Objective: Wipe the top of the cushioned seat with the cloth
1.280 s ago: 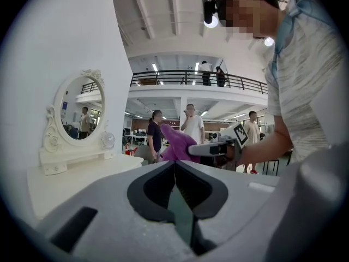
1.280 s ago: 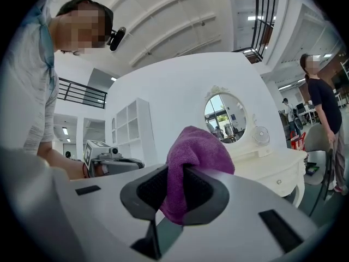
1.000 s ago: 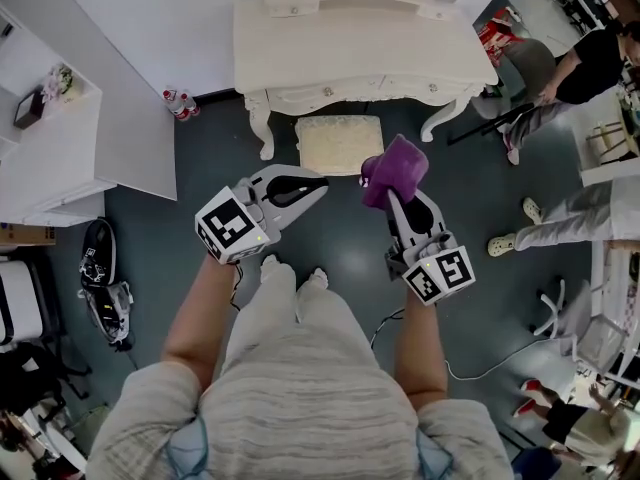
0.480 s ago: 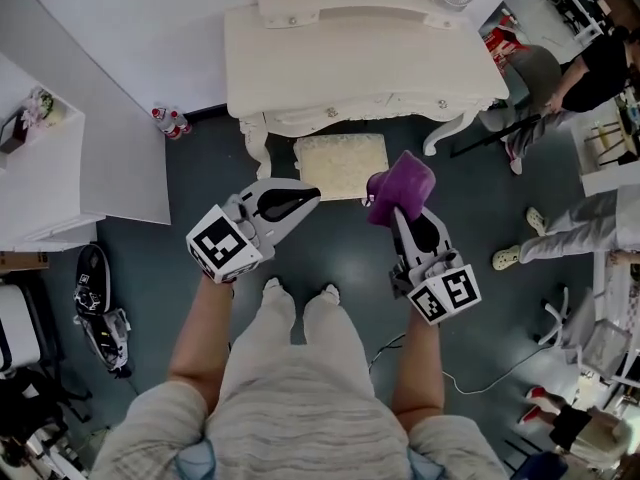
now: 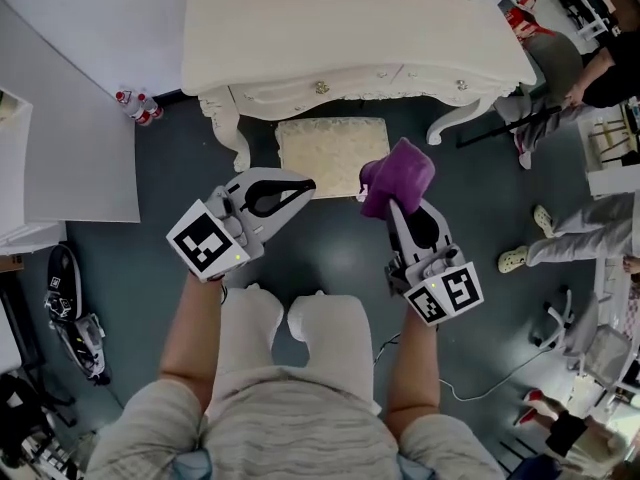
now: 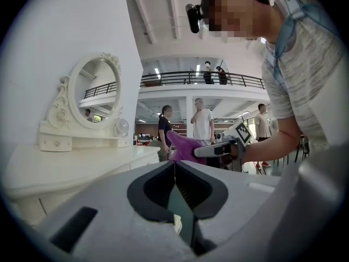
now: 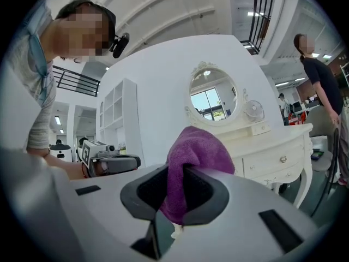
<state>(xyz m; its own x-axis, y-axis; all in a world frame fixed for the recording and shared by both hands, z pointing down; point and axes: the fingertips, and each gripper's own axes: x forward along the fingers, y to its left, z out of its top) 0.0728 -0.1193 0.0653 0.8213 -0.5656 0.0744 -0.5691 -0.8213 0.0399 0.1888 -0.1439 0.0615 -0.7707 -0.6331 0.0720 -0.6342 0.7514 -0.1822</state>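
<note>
A cream cushioned seat stands on the dark floor, partly under the white dressing table. My right gripper is shut on a bunched purple cloth, held in the air near the seat's right front corner. The same cloth fills the jaws in the right gripper view. My left gripper is shut and holds nothing, hovering just in front of the seat's left half. In the left gripper view its jaws meet in a thin line, with the purple cloth beyond.
The dressing table carries an oval mirror and a small fan. A white shelf unit stands at left, with bottles by the wall. People and chairs are at the right. A cable lies on the floor.
The view has moved forward, so the table and seat sit nearer and lower in frame. Both grippers kept their hold and spacing; the cloth now hangs closer to the seat.
</note>
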